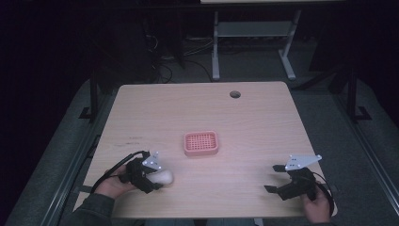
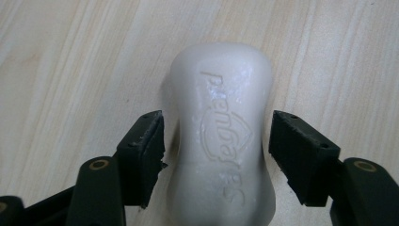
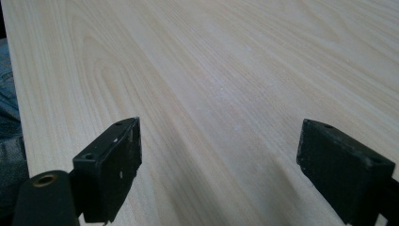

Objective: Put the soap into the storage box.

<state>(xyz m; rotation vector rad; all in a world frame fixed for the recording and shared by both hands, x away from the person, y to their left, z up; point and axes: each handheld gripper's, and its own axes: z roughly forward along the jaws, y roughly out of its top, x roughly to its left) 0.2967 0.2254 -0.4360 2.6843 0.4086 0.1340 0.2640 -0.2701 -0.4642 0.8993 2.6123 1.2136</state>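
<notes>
At the near edge of a pale wooden desk [image 1: 244, 117], seen from above, a person's forearms and hands come in from the bottom. The left hand holds the left tongs [image 2: 217, 141] at the near left of the desk. A white bar of soap [image 2: 221, 136] lies flat on the wood between their two black pads. The pads stand on either side of the bar, each with a thin gap showing, so the tongs are apart and not yet clamped on it. Raised lettering runs along the top of the bar.

At the near right, well apart from the soap, the right tongs [image 3: 219, 169] hover low over bare wood with their pads spread wide and nothing between them.

Farther off, around the middle of the desk, sits a pink soap dish [image 1: 201, 143] with a grid of small holes in its floor. It is empty. A round cable hole [image 1: 235, 94] marks the far edge of the desk, and beyond it, on the dark floor, stand the legs of another desk.

The step in hand appears to be the grasp on the soap. The next move likely calls for the left tongs to press fully on the bar's sides, firmly since soap can slip, then lift it and carry it away and to the right, to the dish.
</notes>
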